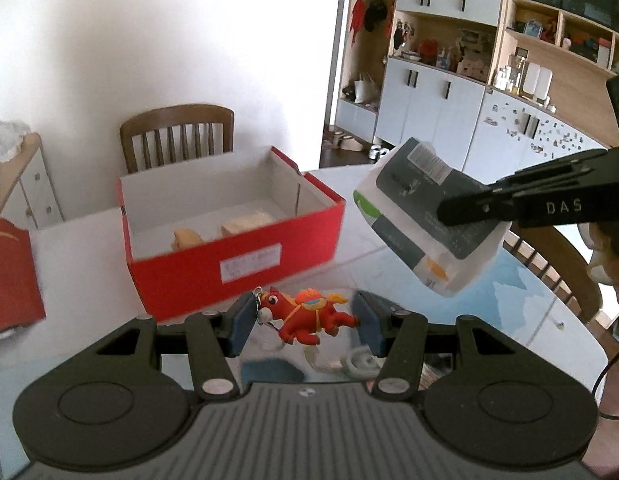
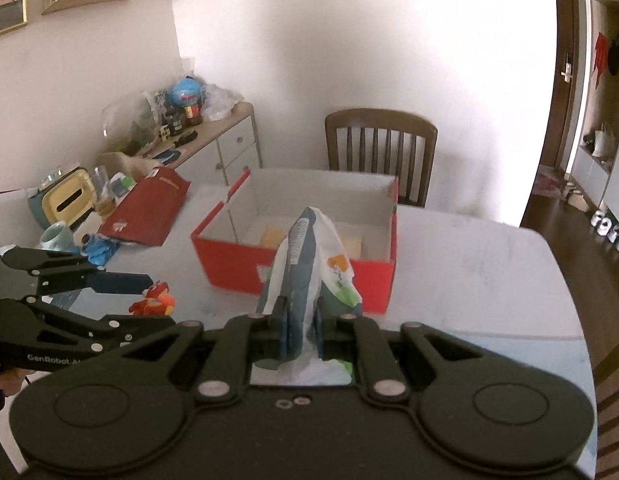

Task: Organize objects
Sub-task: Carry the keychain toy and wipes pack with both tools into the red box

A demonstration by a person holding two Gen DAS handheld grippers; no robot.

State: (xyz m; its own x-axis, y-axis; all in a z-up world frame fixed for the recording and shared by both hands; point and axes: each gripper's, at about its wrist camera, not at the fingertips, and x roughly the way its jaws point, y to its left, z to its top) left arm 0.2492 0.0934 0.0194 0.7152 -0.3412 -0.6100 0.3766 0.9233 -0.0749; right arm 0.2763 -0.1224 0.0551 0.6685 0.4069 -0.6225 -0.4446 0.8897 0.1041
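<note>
A red toy horse point(image 1: 307, 316) (a keychain figure, by its small ring) is pinched lengthwise between the blue pads of the left hand-held gripper point(image 1: 305, 322), lifted above the white surface point(image 1: 89, 248). To its right, the right hand-held gripper point(image 2: 300, 330) is clenched on a white-and-grey plastic packet point(image 2: 309, 264), also held in the air. Just beyond both stands an open red box point(image 1: 237, 260) with two pale items inside.

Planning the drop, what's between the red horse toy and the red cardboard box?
Only bare white table between red horse toy and red cardboard box, per left wrist view.
</note>
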